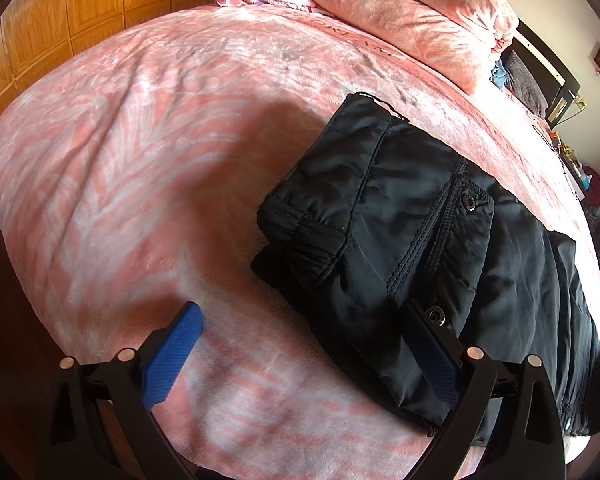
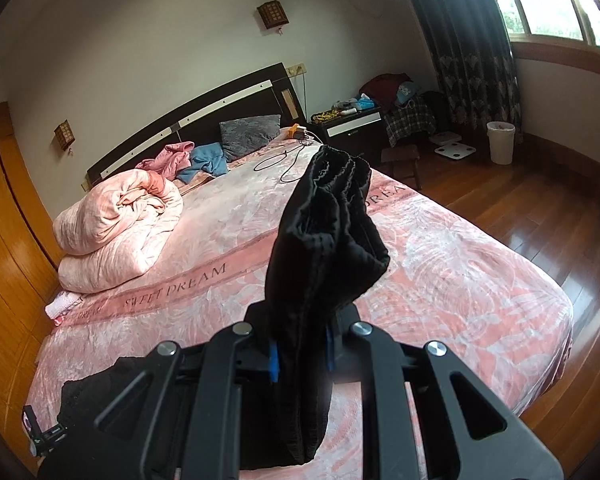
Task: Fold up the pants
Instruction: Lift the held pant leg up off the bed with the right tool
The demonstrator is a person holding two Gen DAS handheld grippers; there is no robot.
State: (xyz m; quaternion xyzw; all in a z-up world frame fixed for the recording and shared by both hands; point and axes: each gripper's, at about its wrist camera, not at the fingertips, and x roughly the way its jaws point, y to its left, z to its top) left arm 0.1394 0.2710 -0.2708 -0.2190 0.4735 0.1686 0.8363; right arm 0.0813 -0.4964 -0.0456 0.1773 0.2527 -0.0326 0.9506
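Black pants (image 1: 412, 216) lie partly folded on the pink bedspread (image 1: 140, 140), with snap buttons and a cuffed end showing. My left gripper (image 1: 302, 306) hovers low over them, open wide. Its right finger (image 1: 432, 344) sits over the pants' near edge and its blue left pad (image 1: 172, 356) over bare bedspread. In the right wrist view, my right gripper (image 2: 302, 356) is shut on a bunched part of the pants (image 2: 324, 232), which stands up above the bed with its ribbed end on top. More black fabric (image 2: 96, 392) lies at lower left.
A rolled pink duvet (image 2: 116, 224) sits at the bed's far left, with loose clothes and a grey pillow (image 2: 248, 132) by the headboard. A cable (image 2: 284, 164) trails across the bed. A wooden wardrobe (image 1: 80, 12) flanks the left side. Wooden floor (image 2: 540, 208) lies right.
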